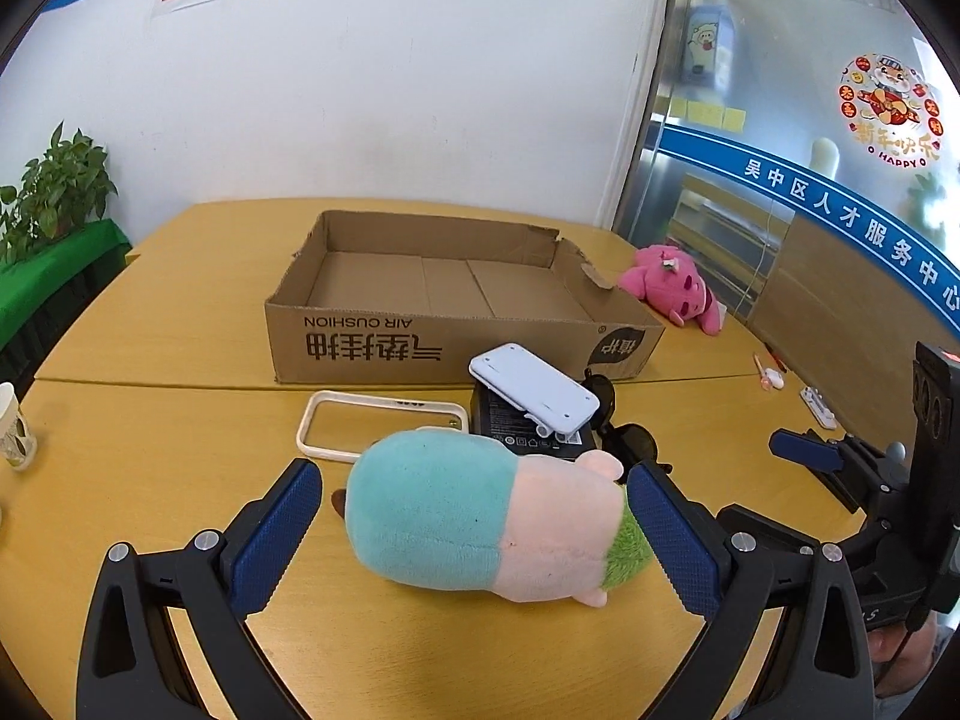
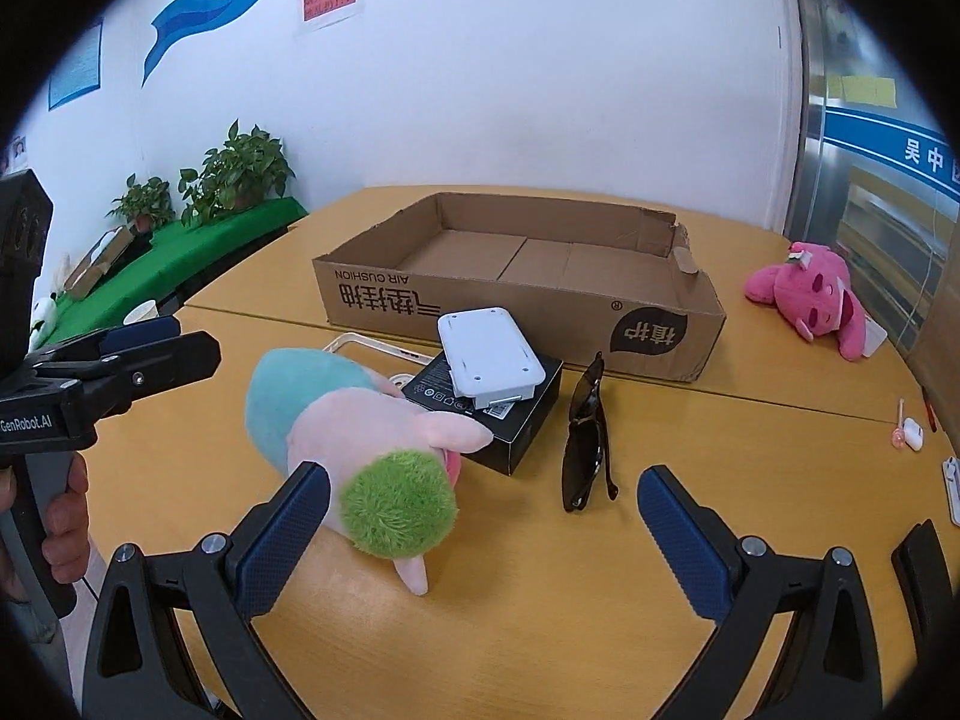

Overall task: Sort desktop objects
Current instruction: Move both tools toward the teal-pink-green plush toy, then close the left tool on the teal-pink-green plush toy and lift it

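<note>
A teal, pink and green plush toy (image 1: 480, 516) lies on the wooden table (image 1: 150, 450) between the spread fingers of my open left gripper (image 1: 477, 510); the pads stand beside it, apart from it. The toy also shows in the right wrist view (image 2: 360, 438). My right gripper (image 2: 483, 501) is open and empty, with the toy's green end by its left finger and black sunglasses (image 2: 585, 438) ahead. A white device (image 2: 489, 360) rests on a black box (image 2: 510, 414). An empty cardboard box (image 1: 444, 294) stands behind. A white phone frame (image 1: 378, 426) lies flat.
A pink plush (image 2: 810, 300) lies at the far right. Small white items (image 2: 909, 432) sit near the right edge. A paper cup (image 1: 12, 426) stands at the left edge. Potted plants (image 2: 240, 174) stand on a green shelf beyond the table.
</note>
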Demonstrator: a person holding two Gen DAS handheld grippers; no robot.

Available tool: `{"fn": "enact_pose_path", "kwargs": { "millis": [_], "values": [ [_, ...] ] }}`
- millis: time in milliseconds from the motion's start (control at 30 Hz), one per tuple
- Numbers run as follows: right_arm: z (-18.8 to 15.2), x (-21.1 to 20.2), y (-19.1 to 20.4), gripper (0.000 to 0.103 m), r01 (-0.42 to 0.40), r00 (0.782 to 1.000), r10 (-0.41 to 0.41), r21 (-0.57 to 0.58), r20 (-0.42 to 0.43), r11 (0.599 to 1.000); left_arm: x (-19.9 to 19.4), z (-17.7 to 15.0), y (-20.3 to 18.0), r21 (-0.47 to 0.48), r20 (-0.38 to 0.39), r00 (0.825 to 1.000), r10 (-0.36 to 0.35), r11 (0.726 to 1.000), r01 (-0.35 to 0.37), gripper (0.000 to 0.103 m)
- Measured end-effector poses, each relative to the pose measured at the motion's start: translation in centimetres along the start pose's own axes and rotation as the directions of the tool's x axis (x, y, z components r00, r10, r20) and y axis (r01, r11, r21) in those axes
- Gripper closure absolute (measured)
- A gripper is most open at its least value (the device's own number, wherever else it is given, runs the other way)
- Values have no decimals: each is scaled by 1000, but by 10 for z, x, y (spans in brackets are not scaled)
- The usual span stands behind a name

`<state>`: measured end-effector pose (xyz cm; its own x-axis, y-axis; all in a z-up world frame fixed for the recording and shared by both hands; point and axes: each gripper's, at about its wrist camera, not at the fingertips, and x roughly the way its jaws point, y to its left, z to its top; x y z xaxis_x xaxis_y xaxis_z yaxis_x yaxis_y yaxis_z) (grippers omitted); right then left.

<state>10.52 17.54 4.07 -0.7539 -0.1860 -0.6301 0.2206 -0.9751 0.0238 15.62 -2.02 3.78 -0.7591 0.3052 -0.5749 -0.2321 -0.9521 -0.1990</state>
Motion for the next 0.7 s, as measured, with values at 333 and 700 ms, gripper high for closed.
{"fn": "enact_pose_path", "kwargs": {
  "millis": [333, 700],
  "values": [
    [-6, 22, -1, 1, -54, 998, 54, -23, -22, 998, 38, -3, 9, -23, -70, 996, -62, 998, 60, 0],
    [-15, 66, -10, 1, -209, 972, 210, 17, -102, 978, 81, -16, 55, -131, -161, 981, -105, 988, 84, 0]
  ]
}}
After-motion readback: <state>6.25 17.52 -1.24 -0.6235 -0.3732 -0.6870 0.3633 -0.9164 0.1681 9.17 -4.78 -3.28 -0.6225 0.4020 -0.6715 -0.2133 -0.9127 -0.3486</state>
